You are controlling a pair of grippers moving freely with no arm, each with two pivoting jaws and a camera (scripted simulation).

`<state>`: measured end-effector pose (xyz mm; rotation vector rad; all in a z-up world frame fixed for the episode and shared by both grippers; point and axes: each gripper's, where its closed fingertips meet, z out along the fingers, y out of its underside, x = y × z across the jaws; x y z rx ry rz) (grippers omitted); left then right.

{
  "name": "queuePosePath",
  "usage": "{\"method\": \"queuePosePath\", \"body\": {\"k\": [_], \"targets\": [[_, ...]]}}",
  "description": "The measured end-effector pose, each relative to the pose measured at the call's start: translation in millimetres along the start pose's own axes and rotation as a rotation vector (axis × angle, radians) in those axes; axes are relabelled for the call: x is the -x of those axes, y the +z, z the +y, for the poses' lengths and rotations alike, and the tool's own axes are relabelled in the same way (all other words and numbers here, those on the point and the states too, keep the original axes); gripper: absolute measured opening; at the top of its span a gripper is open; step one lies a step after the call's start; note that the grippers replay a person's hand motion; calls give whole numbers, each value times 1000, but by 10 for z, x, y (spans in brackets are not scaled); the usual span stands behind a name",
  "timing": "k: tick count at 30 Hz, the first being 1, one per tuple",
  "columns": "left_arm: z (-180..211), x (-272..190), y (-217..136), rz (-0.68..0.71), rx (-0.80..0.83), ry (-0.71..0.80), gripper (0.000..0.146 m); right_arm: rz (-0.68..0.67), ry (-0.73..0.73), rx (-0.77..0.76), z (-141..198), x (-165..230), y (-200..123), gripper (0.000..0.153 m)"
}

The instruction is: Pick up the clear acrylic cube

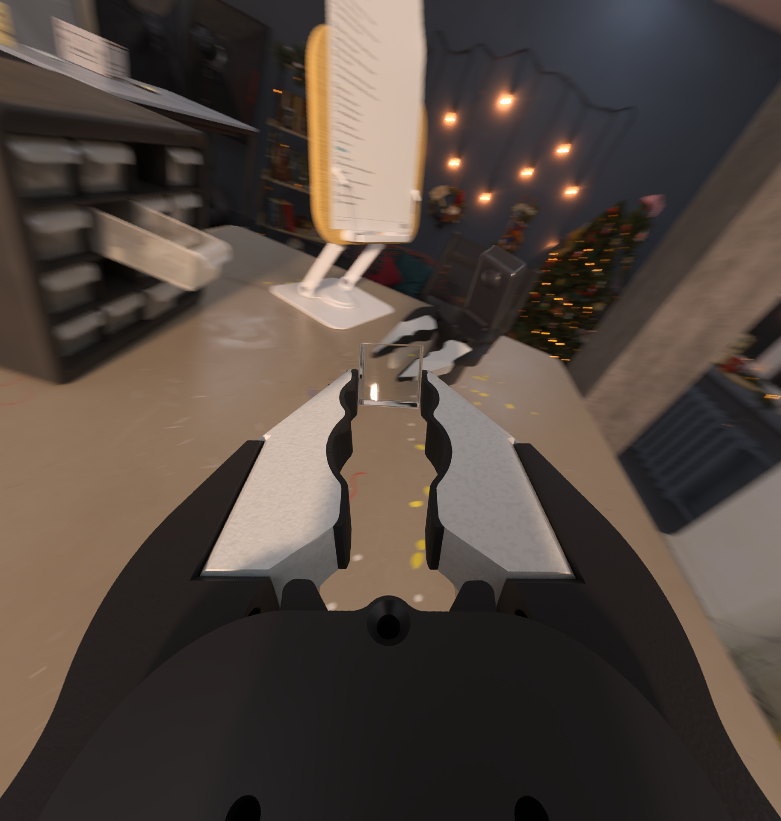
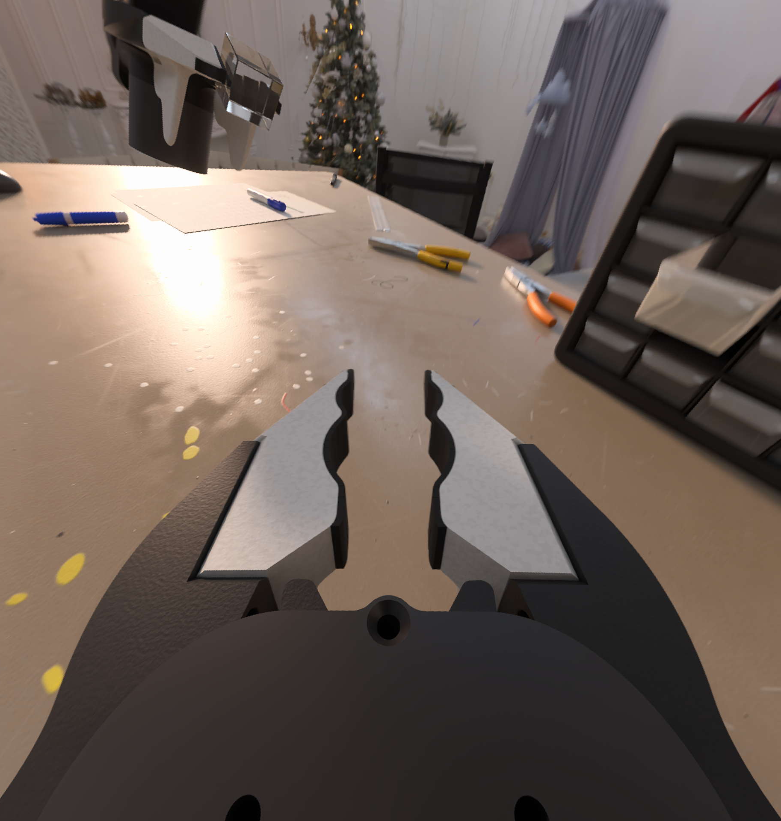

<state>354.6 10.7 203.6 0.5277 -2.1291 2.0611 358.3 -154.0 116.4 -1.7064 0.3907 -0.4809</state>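
Observation:
The clear acrylic cube (image 1: 391,375) sits between the tips of my left gripper (image 1: 389,385), which is shut on it and holds it well above the tan table (image 1: 157,444). In the right wrist view the left gripper (image 2: 246,95) shows at the upper left, high over the table, with the cube (image 2: 253,84) in its fingertips. My right gripper (image 2: 388,382) is open and empty, low over the table (image 2: 246,466). It also shows in the left wrist view (image 1: 428,351), just beyond the cube.
A dark drawer cabinet (image 1: 91,231) (image 2: 700,284) has one drawer pulled out. A white stand with a paper board (image 1: 357,177) is behind. Blue markers (image 2: 80,218), a paper sheet (image 2: 220,206), yellow-handled pliers (image 2: 424,254) and orange-handled pliers (image 2: 535,295) lie on the table.

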Motion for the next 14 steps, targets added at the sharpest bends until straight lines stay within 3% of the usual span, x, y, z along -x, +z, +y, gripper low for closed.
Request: {"method": "queuePosePath", "body": {"k": [2,8,14], "targets": [[35,-184,157,90,19,-55,28,35,-98,-39,-138,118,20,40],[220,-318,686,81,25,-246,27,202,-277,-101,-577,362,110,37],[334,-495,895,146,39,-286,28,145,-409,-100,-609,694,280,38]]}}
